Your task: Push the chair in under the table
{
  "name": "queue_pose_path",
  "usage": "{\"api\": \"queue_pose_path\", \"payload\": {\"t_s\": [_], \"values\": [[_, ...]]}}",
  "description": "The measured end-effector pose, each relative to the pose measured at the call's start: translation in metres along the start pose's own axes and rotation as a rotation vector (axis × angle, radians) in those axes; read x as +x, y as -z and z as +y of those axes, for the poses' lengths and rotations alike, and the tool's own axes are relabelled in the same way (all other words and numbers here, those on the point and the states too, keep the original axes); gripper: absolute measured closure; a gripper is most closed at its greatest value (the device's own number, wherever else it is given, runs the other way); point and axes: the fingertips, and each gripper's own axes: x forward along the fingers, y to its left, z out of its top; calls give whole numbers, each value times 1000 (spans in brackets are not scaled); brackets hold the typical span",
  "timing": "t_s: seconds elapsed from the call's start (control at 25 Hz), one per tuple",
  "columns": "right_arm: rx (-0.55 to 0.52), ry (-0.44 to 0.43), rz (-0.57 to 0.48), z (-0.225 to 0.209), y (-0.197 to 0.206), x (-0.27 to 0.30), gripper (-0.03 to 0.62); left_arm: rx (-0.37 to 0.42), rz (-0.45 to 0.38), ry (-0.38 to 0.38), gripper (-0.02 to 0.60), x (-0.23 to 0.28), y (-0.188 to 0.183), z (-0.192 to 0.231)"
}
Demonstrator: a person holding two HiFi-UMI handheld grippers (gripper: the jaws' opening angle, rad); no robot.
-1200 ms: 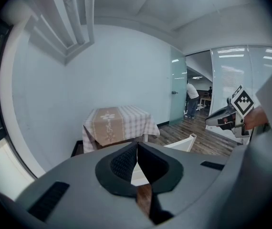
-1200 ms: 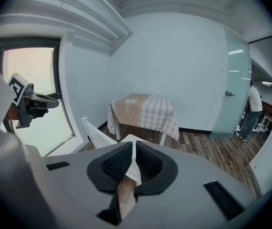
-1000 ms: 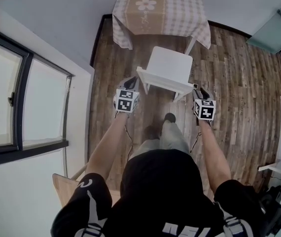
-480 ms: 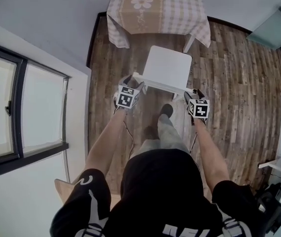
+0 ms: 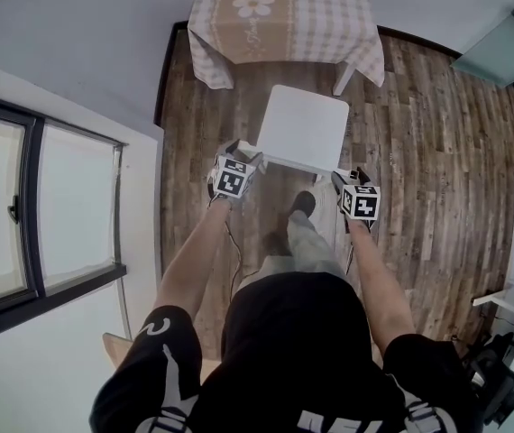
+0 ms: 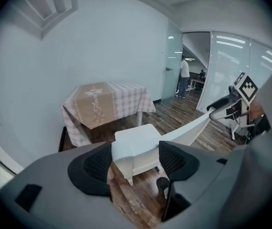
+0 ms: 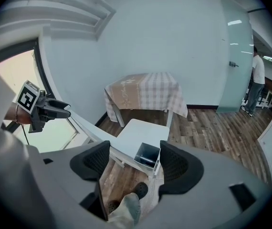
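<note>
**Q:** What's shown, and where's the chair?

**A:** Head view, looking steeply down past the person's torso & both arms. A white chair [image 5: 302,126] stands on a wood floor [image 5: 419,152]. Its seat faces a bench [image 5: 284,16] draped w/ checked cloth. The seat's front edge is just short of the bench's near edge, so it's not under it yet.

**Q:** And the claws?

**A:** L claw [image 6: 135,161] is at the L end of the chair's back rail [image 5: 298,159]. R claw [image 7: 135,162] is at the R end. Both slant downward.

**Q:** Gripping or not?

**A:** Both are apart, and the jaws have just been opening. In the left gripper view, the rail's corner post sits btwn the pads, which stand wide and aren't squeezing it. In the right gripper view, the rail's hollow square end sits btwn the pads, likewise loose.

**Q:** Why one claw per end?

**A:** Prob. so the push goes in evenly & the chair runs straight w/o swivelling. The wide jaws straddling the corners look like set-up for clamping or bracing on the rail.

**Q:** Anything to watch?

**A:** A bench leg [image 5: 343,78] shows near the seat's front R corner, and the chair likely has to pass inside it. The person's shoe [image 5: 304,204] is close behind the chair. I'd judge the push hasn't started yet.
</note>
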Motion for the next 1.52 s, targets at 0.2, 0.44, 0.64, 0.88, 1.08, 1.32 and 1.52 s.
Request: {"api": "queue_pose_path", "payload": {"t_s": [0.2, 0.44, 0.64, 0.88, 1.08, 1.32, 1.52], "values": [[-11, 6, -6, 0, -3, 1, 247, -9, -18, 21, 267, -2, -5, -1], [-4, 9, 12, -4, -6, 6, 244, -27, -24, 21, 267, 3, -6, 0], [-20, -4, 14, -11, -14, 13, 244, -44, -15, 13, 265, 8, -11, 1], [-33, -19, 22, -22, -26, 23, 244, -59, -12, 4, 267, 16, -19, 3], [-45, -29, 33, -30, -38, 33, 244, -97, 15, 0, 294, 22, -27, 10], [-50, -40, 40, -36, -52, 45, 244, -162, 38, -15, 318, 30, -40, 20], [-61, -54, 42, -44, -65, 57, 244, -183, 44, -32, 319, 40, -48, 25]]}}
